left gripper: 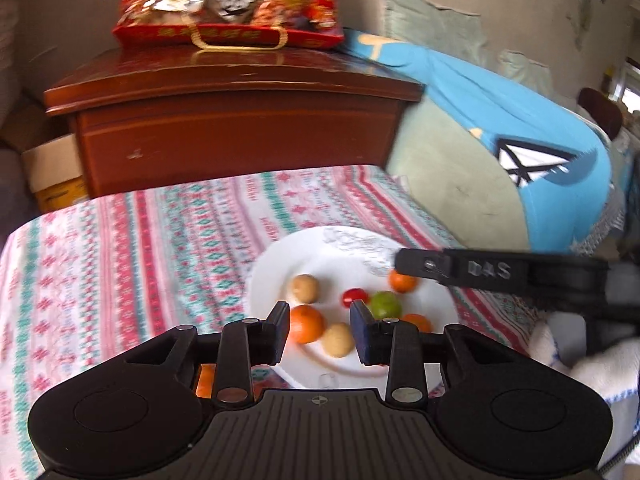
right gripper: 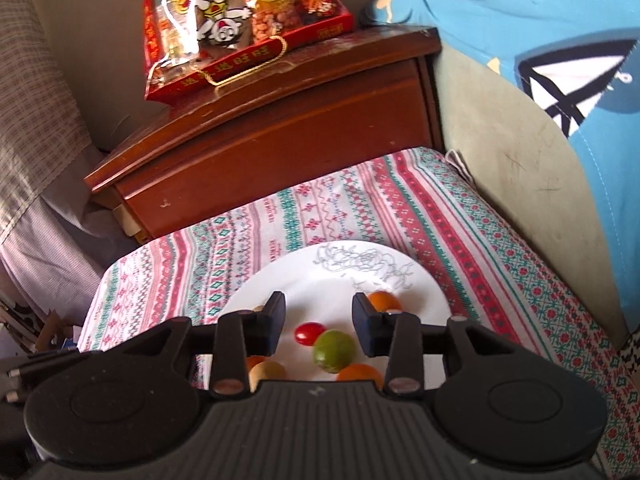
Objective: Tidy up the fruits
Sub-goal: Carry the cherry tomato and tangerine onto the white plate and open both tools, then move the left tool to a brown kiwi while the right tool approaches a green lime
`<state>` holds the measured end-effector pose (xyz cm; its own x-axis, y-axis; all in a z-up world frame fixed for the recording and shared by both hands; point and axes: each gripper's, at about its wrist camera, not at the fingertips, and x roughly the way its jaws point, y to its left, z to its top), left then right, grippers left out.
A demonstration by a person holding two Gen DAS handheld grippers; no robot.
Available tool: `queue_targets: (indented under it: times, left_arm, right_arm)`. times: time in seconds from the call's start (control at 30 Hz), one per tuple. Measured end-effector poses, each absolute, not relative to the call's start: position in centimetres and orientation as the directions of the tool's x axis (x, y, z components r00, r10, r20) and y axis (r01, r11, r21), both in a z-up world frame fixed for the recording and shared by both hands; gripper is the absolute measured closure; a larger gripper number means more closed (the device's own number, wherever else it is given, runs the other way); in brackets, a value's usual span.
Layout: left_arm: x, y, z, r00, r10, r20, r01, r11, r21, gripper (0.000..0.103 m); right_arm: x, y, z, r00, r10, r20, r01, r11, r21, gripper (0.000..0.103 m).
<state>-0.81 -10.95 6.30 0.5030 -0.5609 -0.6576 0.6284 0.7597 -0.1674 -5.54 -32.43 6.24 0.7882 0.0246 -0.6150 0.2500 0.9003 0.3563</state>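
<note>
A white plate (left gripper: 280,264) on the patterned cloth holds several fruits. In the left wrist view they are two tan round ones (left gripper: 305,289), a red tomato (left gripper: 354,297), a green lime (left gripper: 385,305) and oranges (left gripper: 306,323). My left gripper (left gripper: 320,314) hovers open over the plate's near side with nothing pressed between its pads. A black finger of the right gripper (left gripper: 424,266) reaches in from the right above another orange (left gripper: 402,282). In the right wrist view my right gripper (right gripper: 319,308) is open above the tomato (right gripper: 309,333) and lime (right gripper: 333,351), holding nothing.
A dark wooden nightstand (left gripper: 240,120) stands behind the cloth-covered surface (left gripper: 120,248), with a red snack bag (left gripper: 228,4) on top. A blue and green cushion (left gripper: 500,128) rises on the right. A white-gloved hand (left gripper: 592,368) holds the right gripper.
</note>
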Motion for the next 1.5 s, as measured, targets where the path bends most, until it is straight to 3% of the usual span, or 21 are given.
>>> queue_targets:
  times: [0.1,0.4,0.77,1.2,1.5]
  left_arm:
    - [-0.4,-9.3,7.0,0.542,-0.513,-0.666,0.587,0.798,-0.137,0.070]
    - [1.2,-3.7,8.5,0.618,-0.462,-0.635,0.446,0.872,-0.200,0.070]
    - [1.9,-1.8,8.0,0.631,-0.441,-0.638,0.394,0.891,-0.226,0.064]
    - [2.5,-0.4,5.4,0.591,-0.416,-0.691,0.363,0.902,-0.233,0.064]
    - [2.6,0.5,4.1,0.560,-0.404,-0.724,0.365,0.904,-0.222,0.064]
  right_arm:
    - [-6.0,-31.5,6.6,0.795,0.037,-0.605,0.222,0.911,0.348,0.064]
    - [-7.0,-28.7,7.0,0.804,0.094,-0.588,0.153,0.921,0.357,0.064]
    - [-7.3,-26.2,7.0,0.800,0.152,-0.581,0.083,0.930,0.358,0.064]
    - [-7.2,-21.0,3.7,0.692,0.296,-0.659,-0.062,0.933,0.354,0.064]
    - [-6.1,-19.2,2.0,0.659,0.286,-0.696,-0.079,0.946,0.315,0.064]
